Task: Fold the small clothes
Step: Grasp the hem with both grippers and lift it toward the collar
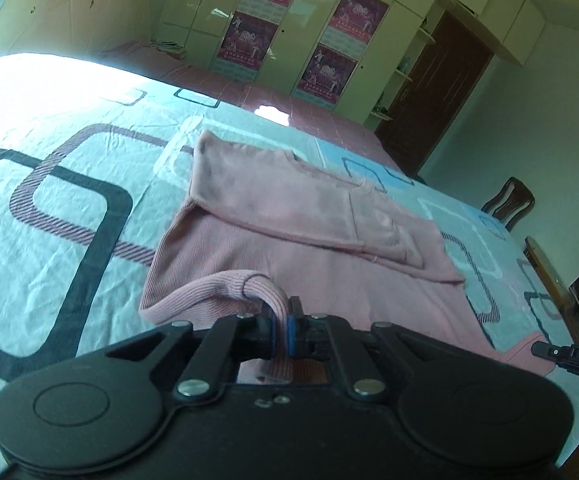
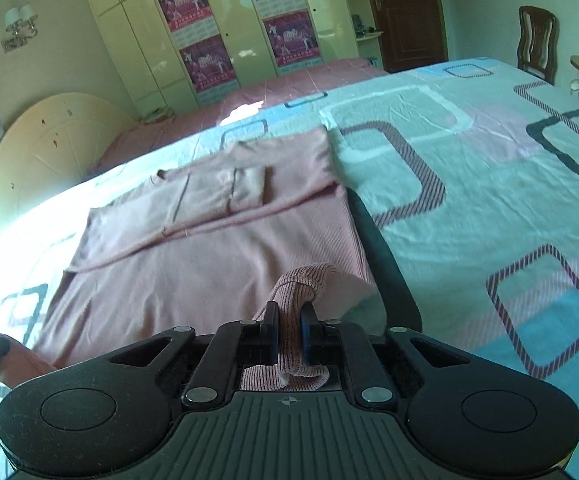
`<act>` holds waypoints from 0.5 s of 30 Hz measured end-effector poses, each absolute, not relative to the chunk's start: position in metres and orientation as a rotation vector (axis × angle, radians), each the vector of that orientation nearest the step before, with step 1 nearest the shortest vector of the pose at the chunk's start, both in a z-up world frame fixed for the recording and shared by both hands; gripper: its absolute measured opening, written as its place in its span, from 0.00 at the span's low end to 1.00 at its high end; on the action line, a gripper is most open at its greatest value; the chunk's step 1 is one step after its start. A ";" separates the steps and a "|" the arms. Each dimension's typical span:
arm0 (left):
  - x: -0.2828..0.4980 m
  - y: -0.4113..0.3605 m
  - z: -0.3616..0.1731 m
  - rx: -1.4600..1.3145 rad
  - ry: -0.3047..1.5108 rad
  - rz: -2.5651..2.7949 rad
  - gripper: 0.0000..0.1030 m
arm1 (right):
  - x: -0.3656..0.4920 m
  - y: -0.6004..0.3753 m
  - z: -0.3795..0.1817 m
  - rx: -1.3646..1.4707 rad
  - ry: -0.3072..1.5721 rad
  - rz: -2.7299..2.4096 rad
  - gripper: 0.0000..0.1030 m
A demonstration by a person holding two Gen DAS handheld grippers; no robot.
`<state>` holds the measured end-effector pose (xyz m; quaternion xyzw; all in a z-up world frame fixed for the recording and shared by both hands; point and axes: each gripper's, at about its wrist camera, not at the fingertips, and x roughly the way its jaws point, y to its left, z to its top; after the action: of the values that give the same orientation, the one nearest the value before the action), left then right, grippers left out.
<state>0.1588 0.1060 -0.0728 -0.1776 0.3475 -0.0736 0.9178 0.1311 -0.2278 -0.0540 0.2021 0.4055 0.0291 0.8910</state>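
A pink ribbed top (image 1: 289, 216) lies flat on the patterned bedsheet (image 1: 49, 208), its sleeves folded across the upper part. My left gripper (image 1: 283, 322) is shut on the near hem at the garment's left corner and lifts it slightly. My right gripper (image 2: 289, 332) is shut on the near hem of the same pink top (image 2: 209, 240) at its right corner, the cloth bunched between the pads. The tip of the right gripper shows at the right edge of the left wrist view (image 1: 569, 354).
The bedsheet (image 2: 489, 184) spreads wide to the right. A second bed with a pink cover (image 2: 249, 96) and a wardrobe with posters (image 2: 241, 28) stand behind. A wooden chair (image 2: 535, 40) and a brown door (image 2: 405, 12) are at the far right.
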 end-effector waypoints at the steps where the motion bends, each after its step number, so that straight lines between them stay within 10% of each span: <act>1: 0.171 0.106 -0.067 -0.376 0.694 -0.150 0.05 | 0.143 -0.230 -0.050 0.423 0.826 0.062 0.09; 15: 0.369 0.097 -0.064 -0.351 0.624 -0.016 0.05 | 0.350 -0.257 -0.084 0.519 0.812 -0.018 0.09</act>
<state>0.3688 0.0974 -0.0643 -0.1717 0.3054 -0.0078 0.9366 0.3500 -0.2572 -0.0840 0.2497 0.3904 -0.0084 0.8861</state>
